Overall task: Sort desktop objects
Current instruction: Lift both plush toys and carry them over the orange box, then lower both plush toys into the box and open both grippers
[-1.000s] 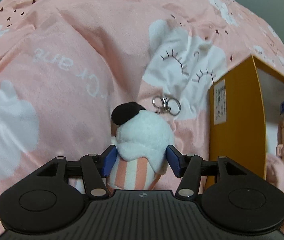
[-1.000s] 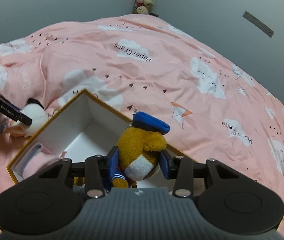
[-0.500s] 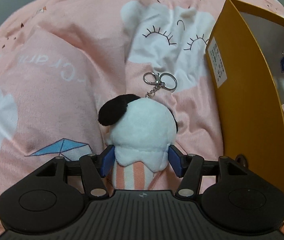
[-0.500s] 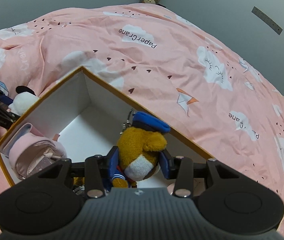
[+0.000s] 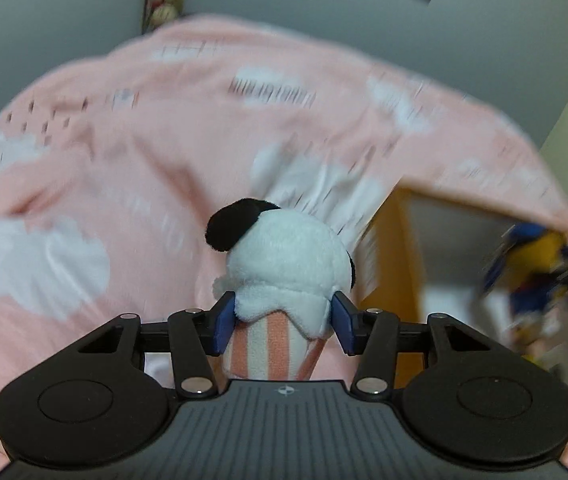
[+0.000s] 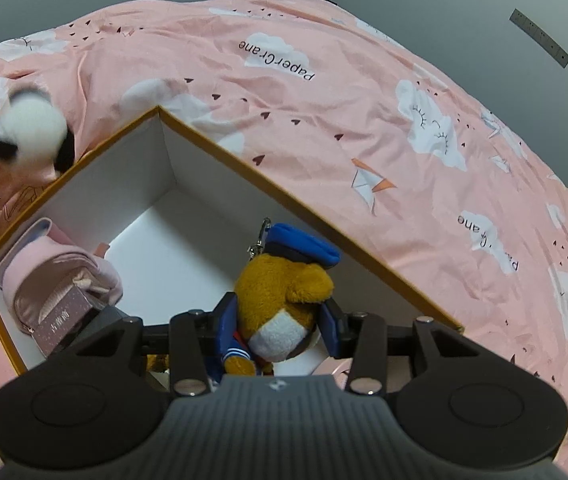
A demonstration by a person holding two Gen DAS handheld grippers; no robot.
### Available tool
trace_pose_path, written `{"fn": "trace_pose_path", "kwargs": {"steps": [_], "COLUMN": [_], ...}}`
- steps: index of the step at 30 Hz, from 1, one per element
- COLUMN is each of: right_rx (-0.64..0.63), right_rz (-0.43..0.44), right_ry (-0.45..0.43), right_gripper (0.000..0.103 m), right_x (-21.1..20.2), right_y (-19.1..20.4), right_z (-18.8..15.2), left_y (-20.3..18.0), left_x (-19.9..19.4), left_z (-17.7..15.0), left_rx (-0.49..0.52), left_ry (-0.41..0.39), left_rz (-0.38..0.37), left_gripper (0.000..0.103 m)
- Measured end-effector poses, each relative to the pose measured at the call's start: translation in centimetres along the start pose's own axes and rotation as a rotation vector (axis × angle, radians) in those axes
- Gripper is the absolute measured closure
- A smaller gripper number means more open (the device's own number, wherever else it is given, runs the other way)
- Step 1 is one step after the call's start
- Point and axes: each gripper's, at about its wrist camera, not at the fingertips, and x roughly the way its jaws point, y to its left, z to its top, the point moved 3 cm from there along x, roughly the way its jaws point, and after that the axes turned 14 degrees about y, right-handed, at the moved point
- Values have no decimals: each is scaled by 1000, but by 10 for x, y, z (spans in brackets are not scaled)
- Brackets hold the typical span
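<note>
Left tool (image 5: 282, 322): blue pads against both flanks of an ice-cream plush (image 5: 284, 280) at its striped cone, jaws closing on it, toy pinched and carried clear of the pink bedspread (image 5: 124, 168). Long axis of the plush in line with the fingers, cone end toward the tool body, white scoop and black ear toward 12 o'clock. Left view heavily blurred; keyring not made out. Right tool (image 6: 280, 326): pads clamped on a brown plush in a blue cap (image 6: 284, 292), toy pinched at the torso, held inside the mouth of the box (image 6: 220, 148), above its white floor. Long axis likewise along the fingers, cap toward 12 o'clock, metal clasp (image 6: 260, 236) beyond the cap at 11 o'clock. Outward from the right tool: pink pouch (image 6: 60, 276) at 9 o'clock against the box's left wall, a small patterned carton (image 6: 64, 320) just beside it; orange-edged box resting on the bedspread; left tool with its plush at 10 o'clock, outside the box rim. No desk in view; working surface is a bed. Step judged in hand: stowing both toys in the box, right one nearly placed, left one in transit. Next move judged to call for lowering the brown plush onto free floor and spreading the jaws, then bringing the ice-cream plush over the rim at 3 o'clock of the left view.
</note>
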Motion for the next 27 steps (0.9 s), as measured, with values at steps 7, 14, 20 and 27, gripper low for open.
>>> {"fn": "trace_pose_path", "kwargs": {"steps": [7, 14, 20, 27], "right_rx": [15, 37, 44, 54], "right_rz": [14, 16, 28, 54], "right_ry": [-7, -19, -7, 1], "right_gripper": [58, 58, 58, 58], "right_x": [2, 1, 12, 25], "right_y": [0, -7, -11, -14], "right_z": [1, -4, -10, -11], "left_y": [-53, -130, -162, -163], "left_x": [-50, -20, 38, 79], "left_z": [26, 45, 40, 34], "left_rx": [71, 220, 237, 217], "left_ry": [-123, -90, 33, 136], "left_rz": [-164, -235, -187, -112], "left_gripper": [45, 44, 44, 44]}}
